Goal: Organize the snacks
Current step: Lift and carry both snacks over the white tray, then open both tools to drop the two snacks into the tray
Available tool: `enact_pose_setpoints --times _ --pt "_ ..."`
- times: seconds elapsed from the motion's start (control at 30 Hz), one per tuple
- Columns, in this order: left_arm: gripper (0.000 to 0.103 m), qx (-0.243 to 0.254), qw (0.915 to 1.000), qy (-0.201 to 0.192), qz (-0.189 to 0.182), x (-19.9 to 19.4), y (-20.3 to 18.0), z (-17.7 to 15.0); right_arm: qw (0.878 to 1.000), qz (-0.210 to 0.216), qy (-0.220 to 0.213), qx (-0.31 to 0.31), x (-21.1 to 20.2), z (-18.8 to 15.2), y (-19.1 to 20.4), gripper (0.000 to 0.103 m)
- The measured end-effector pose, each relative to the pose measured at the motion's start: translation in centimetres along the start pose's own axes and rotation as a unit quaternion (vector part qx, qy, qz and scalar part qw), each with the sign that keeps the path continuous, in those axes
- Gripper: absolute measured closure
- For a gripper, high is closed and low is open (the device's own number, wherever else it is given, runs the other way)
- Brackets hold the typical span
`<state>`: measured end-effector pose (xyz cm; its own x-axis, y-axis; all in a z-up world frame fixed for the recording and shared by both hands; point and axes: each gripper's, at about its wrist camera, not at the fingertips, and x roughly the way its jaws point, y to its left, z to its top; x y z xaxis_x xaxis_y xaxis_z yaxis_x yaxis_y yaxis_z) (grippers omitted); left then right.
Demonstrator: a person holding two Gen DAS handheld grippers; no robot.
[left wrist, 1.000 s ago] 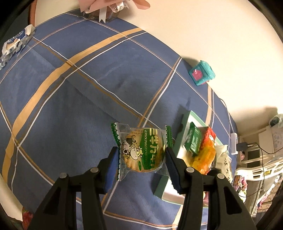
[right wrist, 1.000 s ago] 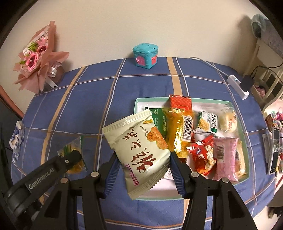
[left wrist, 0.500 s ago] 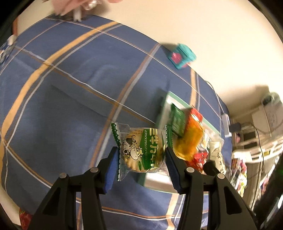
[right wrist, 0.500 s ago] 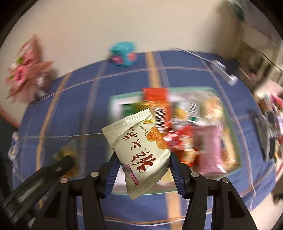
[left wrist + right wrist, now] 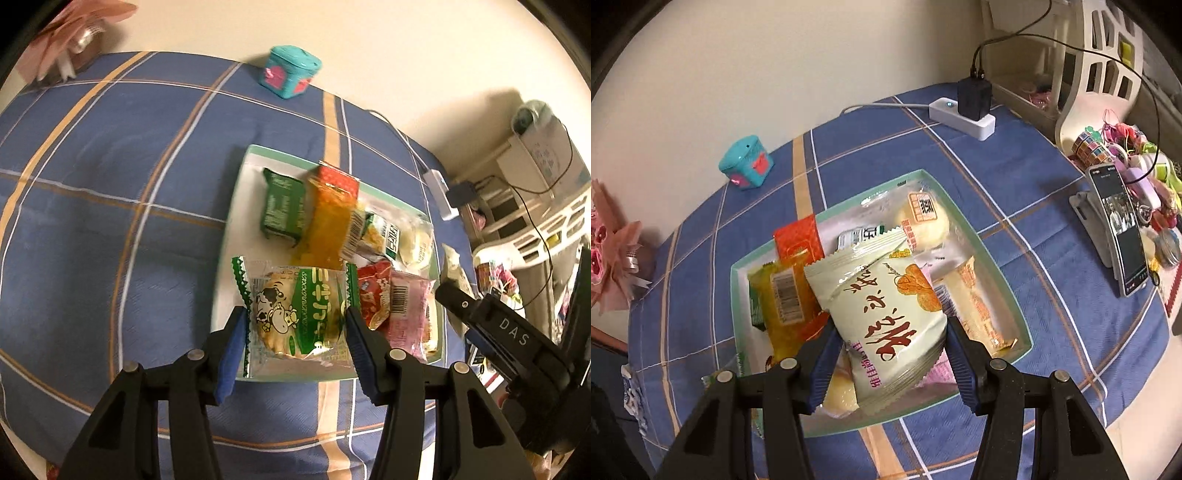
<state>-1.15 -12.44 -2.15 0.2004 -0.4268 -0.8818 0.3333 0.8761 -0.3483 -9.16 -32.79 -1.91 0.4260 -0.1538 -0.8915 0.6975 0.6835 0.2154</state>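
Observation:
My left gripper (image 5: 295, 328) is shut on a clear cookie packet with a cow and green label (image 5: 295, 314), held over the near left corner of the green-rimmed tray (image 5: 236, 206). My right gripper (image 5: 888, 350) is shut on a pale cream snack bag with red writing (image 5: 882, 306), held above the tray (image 5: 993, 266). The tray holds several snacks: a dark green packet (image 5: 282, 206), an orange packet (image 5: 328, 225), a red packet (image 5: 373, 291) and a pink one (image 5: 408, 314). The right gripper's body (image 5: 517, 343) shows at the right of the left wrist view.
The tray lies on a blue plaid cloth (image 5: 110, 166). A teal box (image 5: 291, 75) stands at the back by the wall. A white power strip with a black charger (image 5: 964, 110) lies behind the tray. A phone on a stand (image 5: 1119, 229) and clutter are at the right; a pink bouquet (image 5: 609, 251) at the left.
Both grippers have swung right and forward with their packets. The left now holds the cookie over the tray's near corner; the right holds the cream bag over the tray's middle.

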Motion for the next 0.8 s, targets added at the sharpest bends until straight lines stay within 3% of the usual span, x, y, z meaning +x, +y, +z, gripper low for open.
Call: enact_pose_setpoints --times 0.43,0.53,0.63,0.8 --pt "0.048 0.002 0.9999 -0.006 0.01 3.5 0.5 3.4 0.999 0.029 0.001 -0.027 3.2 1.0 1.4 0.044" --pt "0.045 0.012 0.9998 -0.017 0.005 3.4 0.5 4.0 0.999 0.031 -0.001 -0.03 3.4 1.3 1.6 0.042" --pt "0.033 0.013 0.9996 -0.024 0.001 2.9 0.2 4.3 0.999 0.025 -0.006 -0.032 3.1 1.5 1.8 0.035" --pt "0.03 0.011 0.9997 -0.024 0.002 2.0 0.3 4.4 0.999 0.021 -0.002 -0.031 2.6 1.7 1.7 0.03"
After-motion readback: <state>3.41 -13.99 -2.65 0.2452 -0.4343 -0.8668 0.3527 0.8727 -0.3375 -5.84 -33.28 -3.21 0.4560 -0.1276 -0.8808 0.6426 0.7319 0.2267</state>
